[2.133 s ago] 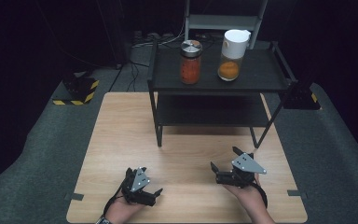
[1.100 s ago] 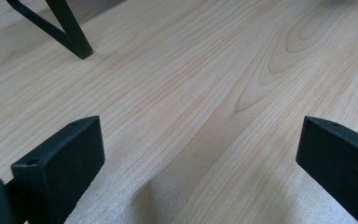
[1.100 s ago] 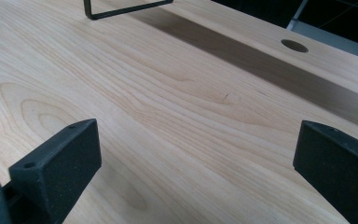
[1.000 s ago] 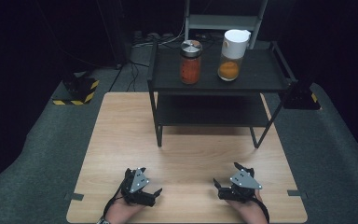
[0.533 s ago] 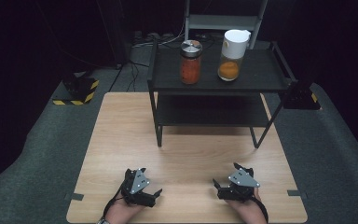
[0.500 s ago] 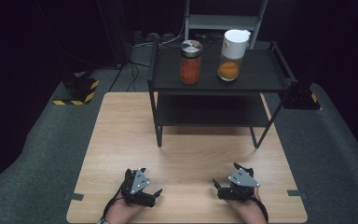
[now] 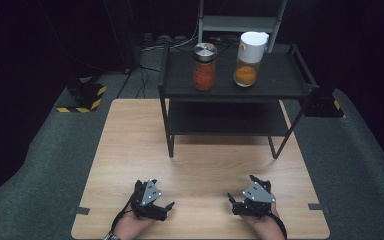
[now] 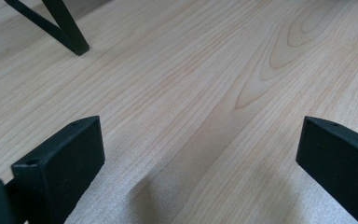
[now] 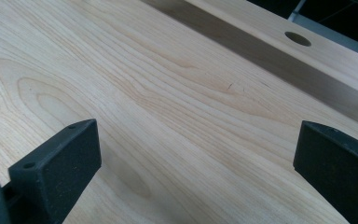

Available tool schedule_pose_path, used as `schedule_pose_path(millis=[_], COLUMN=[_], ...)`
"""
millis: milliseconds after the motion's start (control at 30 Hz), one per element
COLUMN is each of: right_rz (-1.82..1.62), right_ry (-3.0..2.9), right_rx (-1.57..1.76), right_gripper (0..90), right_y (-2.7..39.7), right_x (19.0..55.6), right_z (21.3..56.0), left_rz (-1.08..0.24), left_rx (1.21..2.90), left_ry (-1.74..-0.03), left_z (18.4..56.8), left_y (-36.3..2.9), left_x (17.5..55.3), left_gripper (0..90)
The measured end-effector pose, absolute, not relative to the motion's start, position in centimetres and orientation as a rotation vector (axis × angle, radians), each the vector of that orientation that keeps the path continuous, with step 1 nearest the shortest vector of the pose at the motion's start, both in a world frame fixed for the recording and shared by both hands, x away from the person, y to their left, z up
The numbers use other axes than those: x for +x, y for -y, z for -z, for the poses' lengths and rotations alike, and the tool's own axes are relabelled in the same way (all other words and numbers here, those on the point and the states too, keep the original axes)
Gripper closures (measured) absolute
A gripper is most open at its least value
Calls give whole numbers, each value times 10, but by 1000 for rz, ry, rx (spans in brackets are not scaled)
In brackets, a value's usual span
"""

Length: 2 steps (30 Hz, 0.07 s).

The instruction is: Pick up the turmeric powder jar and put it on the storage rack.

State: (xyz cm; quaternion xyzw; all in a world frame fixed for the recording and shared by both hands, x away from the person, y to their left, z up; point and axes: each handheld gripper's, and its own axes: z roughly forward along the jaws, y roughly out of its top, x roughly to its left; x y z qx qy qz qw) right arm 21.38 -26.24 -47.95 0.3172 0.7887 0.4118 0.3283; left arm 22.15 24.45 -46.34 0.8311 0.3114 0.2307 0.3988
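Two grippers rest low on the wooden table (image 7: 200, 165) near its front edge. My left gripper (image 7: 166, 208) sits at the front left, open, with bare wood between its jaws (image 8: 200, 154). My right gripper (image 7: 233, 202) sits at the front right, open too, over bare wood (image 9: 196, 154). On the top of a black shelf rack (image 7: 275, 87) at the far side stand a jar with orange-red contents and a metal lid (image 7: 204, 66) and a clear jar with a white lid and something orange inside (image 7: 248, 59).
The rack's thin black legs (image 7: 170, 145) stand on the table's far half, one leg foot (image 8: 77, 46) ahead of my left gripper. A yellow-black striped block (image 7: 82, 97) lies on the grey floor at the left. Dark surroundings ring the table.
My right gripper has come down and back toward the front edge and settled on the table. The left gripper has stayed in place.
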Motion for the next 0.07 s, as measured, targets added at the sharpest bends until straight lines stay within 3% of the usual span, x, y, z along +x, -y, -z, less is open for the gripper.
schedule_pose_path(millis=[67], right_rz=[-1078], right_ry=[-2064], right_rx=[832], right_gripper=[1], right_y=[262], right_x=[214], right_z=[479], left_rz=[-584], left_rx=[2101], left_ry=[-790], left_z=[464], left_y=[-245], left_x=[221], left_gripper=[13])
